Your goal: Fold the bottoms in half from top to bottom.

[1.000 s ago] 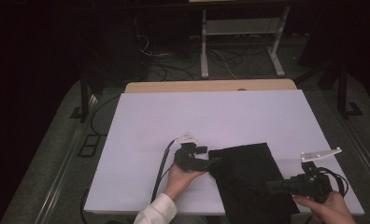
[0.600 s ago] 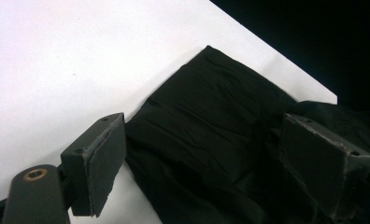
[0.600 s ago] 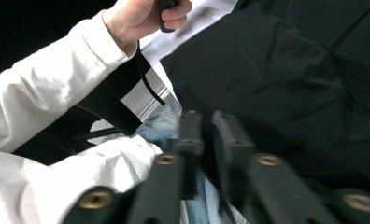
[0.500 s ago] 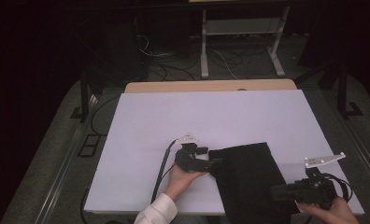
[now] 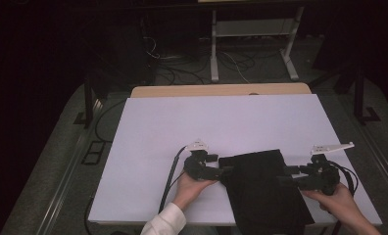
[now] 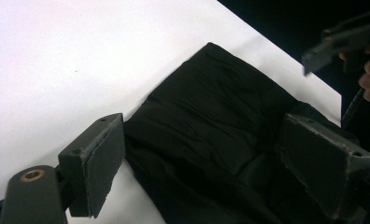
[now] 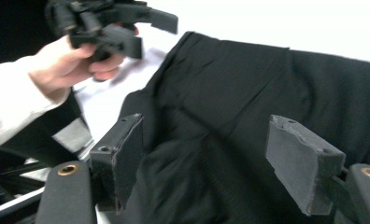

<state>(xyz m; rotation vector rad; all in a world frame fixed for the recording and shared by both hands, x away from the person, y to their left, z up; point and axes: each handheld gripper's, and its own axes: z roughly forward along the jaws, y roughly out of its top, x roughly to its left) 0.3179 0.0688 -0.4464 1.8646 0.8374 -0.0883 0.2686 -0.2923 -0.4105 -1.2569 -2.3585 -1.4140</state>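
Black cloth runs off the high view's bottom edge, near end cut. Right gripper view is motion-blurred; cloth folds unreadable there.

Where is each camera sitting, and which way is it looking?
High view: above the person's side, looking forward and down at the white table; both hands, left claw and right claw show.
Left gripper view: on the left claw, looking across the black cloth; its open jaws show.
Right gripper view: on the right claw, facing the cloth and the left hand.
All share the black cloth.
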